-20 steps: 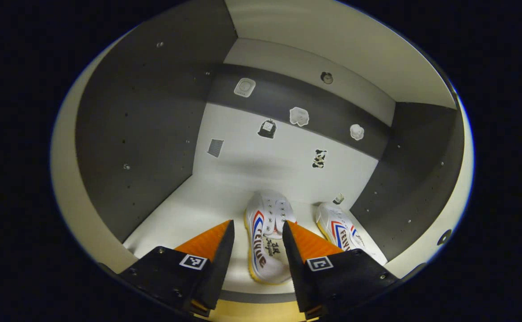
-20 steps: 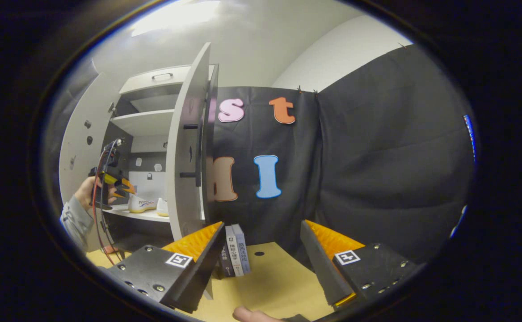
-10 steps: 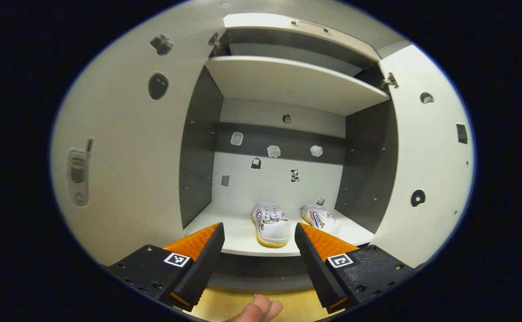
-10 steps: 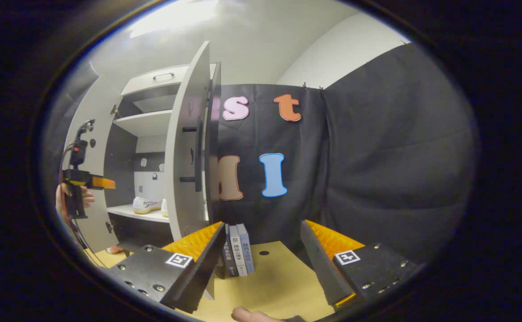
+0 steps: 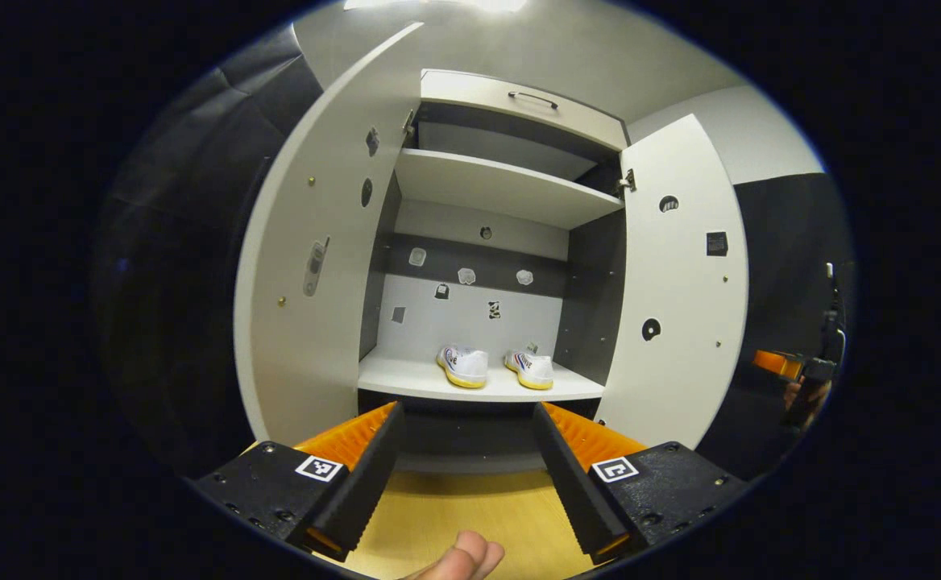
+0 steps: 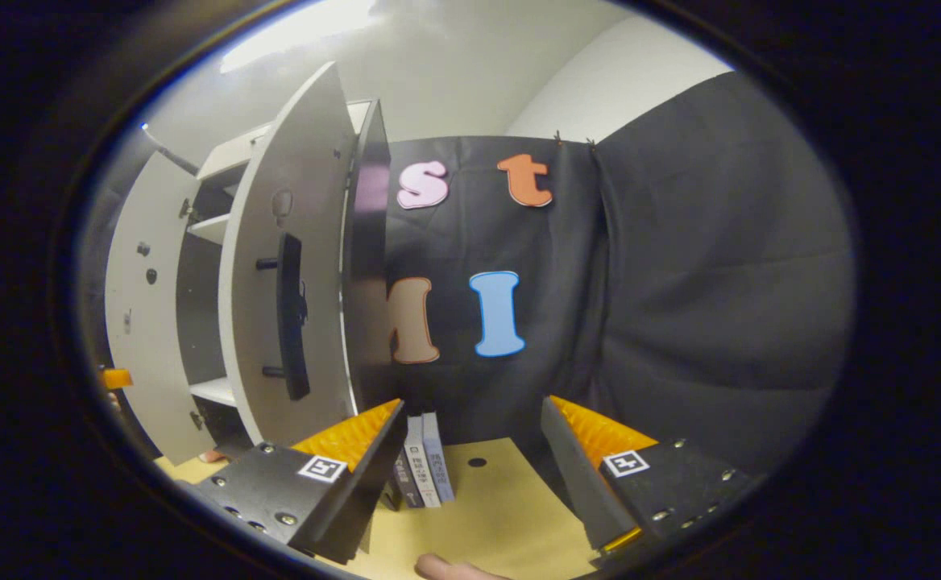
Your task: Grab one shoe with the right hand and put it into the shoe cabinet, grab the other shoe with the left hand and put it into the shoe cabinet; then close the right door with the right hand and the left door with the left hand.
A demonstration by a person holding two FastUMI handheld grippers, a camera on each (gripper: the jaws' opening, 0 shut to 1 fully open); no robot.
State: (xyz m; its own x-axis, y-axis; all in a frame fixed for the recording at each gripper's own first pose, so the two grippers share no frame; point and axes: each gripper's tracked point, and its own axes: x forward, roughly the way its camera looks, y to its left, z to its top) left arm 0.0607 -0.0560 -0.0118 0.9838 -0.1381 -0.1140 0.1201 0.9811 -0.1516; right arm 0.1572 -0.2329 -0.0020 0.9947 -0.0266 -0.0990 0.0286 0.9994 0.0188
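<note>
Left gripper view: cabinet [image 5: 487, 105] at frame centre, both doors swung wide. Left door [image 5: 309, 290] stands left of centre, right door [image 5: 680, 298] right of centre. The lower shelf [image 5: 406, 379] holds two shoes side by side, toes toward the back wall: left shoe [image 5: 464, 365] and right shoe [image 5: 531, 369], close together but apart, both in the right half of the shelf. The upper shelf [image 5: 503, 181] sits above them. Small stickers [image 5: 466, 275] dot the back wall.

Left tool [image 5: 466, 475] at bottom centre, fingers spread, nothing between them. It is well back from the cabinet; the shoes appear above the gap between the fingers, far off. A fingertip [image 5: 462, 560] shows at the bottom edge over the worktop [image 5: 454, 515]. At the far right edge, a hand [image 5: 805, 399] holds the other tool; its state cannot be told from there.

Right gripper view: right tool [image 6: 470, 475] at bottom centre, fingers spread, empty. The right door [image 6: 277, 282] stands at left centre, outer face and dark handle [image 6: 292, 322] toward the camera, near the tool's left finger. Books [image 6: 422, 471] stand upright on the worktop [image 6: 503, 515] between the fingers, farther back. Left door [image 6: 144, 322] at far left.
</note>
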